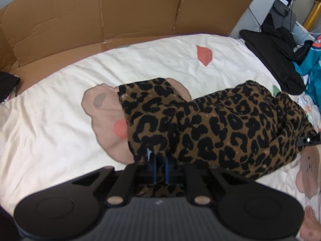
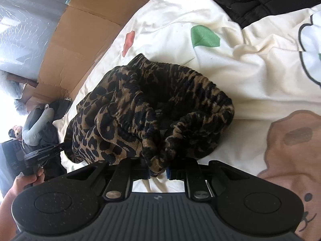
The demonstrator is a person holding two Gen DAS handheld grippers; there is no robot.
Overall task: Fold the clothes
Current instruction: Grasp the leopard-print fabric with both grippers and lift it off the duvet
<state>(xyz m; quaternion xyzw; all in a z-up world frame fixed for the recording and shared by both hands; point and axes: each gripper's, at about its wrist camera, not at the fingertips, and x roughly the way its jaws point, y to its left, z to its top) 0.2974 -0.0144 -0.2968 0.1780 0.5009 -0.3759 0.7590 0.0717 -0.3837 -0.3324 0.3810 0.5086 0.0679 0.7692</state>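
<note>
The leopard-print garment (image 1: pixel 210 124) lies bunched on the cream bedspread (image 1: pixel 60 120), which carries printed bear and leaf figures; one end of the cloth lies flatter over a pink bear print, the other end is raised in a thick fold.

The left gripper (image 1: pixel 159 158) points steeply down at the near edge of the garment; its blue-padded fingers (image 1: pixel 152 161) stand close together with leopard cloth pinched between them, and cloth also shows under the gripper body. The right gripper (image 2: pixel 158 170) has its jaws nearly together too, clamped on a gathered, ribbed edge of the same garment; the cloth rises from the pinch in a crumpled heap; white sheet shows below the jaws.

A flattened cardboard box (image 1: pixel 112 14) stands open along the far side of the bed, its flaps spread like a wall; what is inside it I cannot tell, because only the bare brown panels are visible. A black garment (image 1: pixel 274 46) lies at the far corner of the bed, and beside it a teal cloth (image 1: pixel 313 72); in the right wrist view a person's hand (image 2: pixel 24 182) holds the handle of the other gripper at the left edge.
</note>
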